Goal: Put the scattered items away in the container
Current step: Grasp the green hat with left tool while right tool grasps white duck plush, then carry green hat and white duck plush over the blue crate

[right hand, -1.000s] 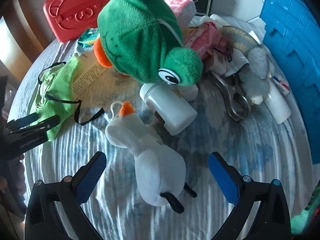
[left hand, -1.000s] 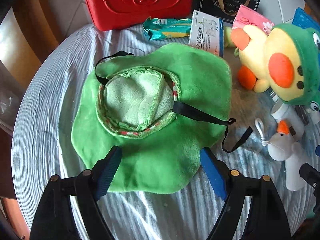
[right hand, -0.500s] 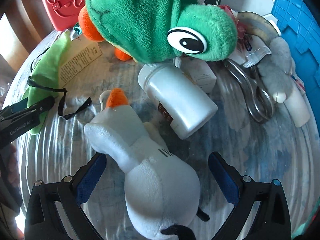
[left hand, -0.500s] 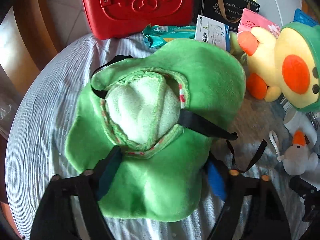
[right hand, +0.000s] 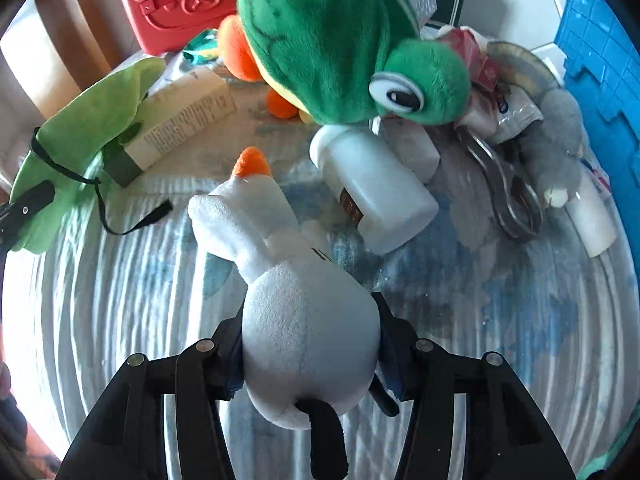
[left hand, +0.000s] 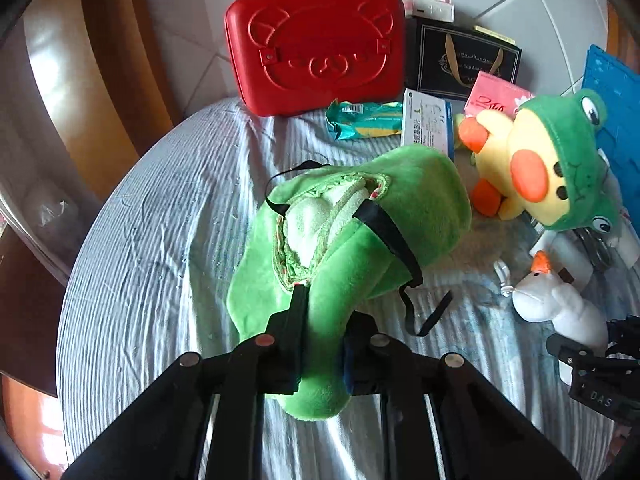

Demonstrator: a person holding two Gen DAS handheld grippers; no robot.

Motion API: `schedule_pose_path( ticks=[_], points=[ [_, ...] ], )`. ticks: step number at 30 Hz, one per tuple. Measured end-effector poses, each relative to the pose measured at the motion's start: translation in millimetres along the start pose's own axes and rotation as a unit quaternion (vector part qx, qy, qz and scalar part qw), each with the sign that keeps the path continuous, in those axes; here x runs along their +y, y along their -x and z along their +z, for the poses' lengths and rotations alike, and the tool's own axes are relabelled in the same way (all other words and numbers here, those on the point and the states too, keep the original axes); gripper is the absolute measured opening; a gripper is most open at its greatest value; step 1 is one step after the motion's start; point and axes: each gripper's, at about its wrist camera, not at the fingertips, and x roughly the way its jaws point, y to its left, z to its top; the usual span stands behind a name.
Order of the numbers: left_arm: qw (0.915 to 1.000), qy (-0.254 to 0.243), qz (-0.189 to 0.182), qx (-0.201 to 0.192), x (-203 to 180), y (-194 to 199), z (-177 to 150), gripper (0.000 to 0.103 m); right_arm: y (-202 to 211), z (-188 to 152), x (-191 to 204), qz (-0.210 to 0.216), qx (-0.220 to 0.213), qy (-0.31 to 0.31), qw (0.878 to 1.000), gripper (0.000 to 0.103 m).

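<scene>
my left gripper (left hand: 320, 344) pinches the near edge of the green hat (left hand: 360, 240), so it bunches up off the table. my right gripper (right hand: 310, 344) squeezes the white goose toy (right hand: 296, 300) round its fat belly. the blue crate (right hand: 604, 60) waits at the right.

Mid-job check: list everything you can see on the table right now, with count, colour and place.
Green plush hat with black straps: 1, table centre, in left gripper.
White plush goose with orange beak: 1, in right gripper.
Frog-hooded yellow duck plush: 1, right.
Red bear-embossed case: 1, back.
Black gift bag: 1, back.
White plastic bottle: 1, lying centre.
Blue plastic crate: 1, right edge.
Metal scissors: 1, right.
Left gripper: shut.
Right gripper: shut.
</scene>
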Motion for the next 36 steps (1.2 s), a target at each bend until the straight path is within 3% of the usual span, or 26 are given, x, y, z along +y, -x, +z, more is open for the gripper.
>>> schedule_pose_path(
  ticks=[8,19,28,36],
  points=[
    [0.9996,0.014,0.002,-0.024,-19,47,4,0.014,56,0,0,0.033,-0.052,0.026,0.998,0.052],
    [0.9961,0.022,0.001,-0.085,-29,128,11,0.014,151,15,3,0.047,-0.166,0.029,0.985,0.052],
    [0.9874,0.001,-0.04,-0.153,-26,206,7,0.014,249,-10,11,-0.006,-0.252,0.008,0.968,0.052],
    [0.9786,-0.013,-0.087,-0.186,-46,251,0,0.014,302,-36,-6,-0.058,-0.285,-0.013,0.957,0.052]
  ],
)
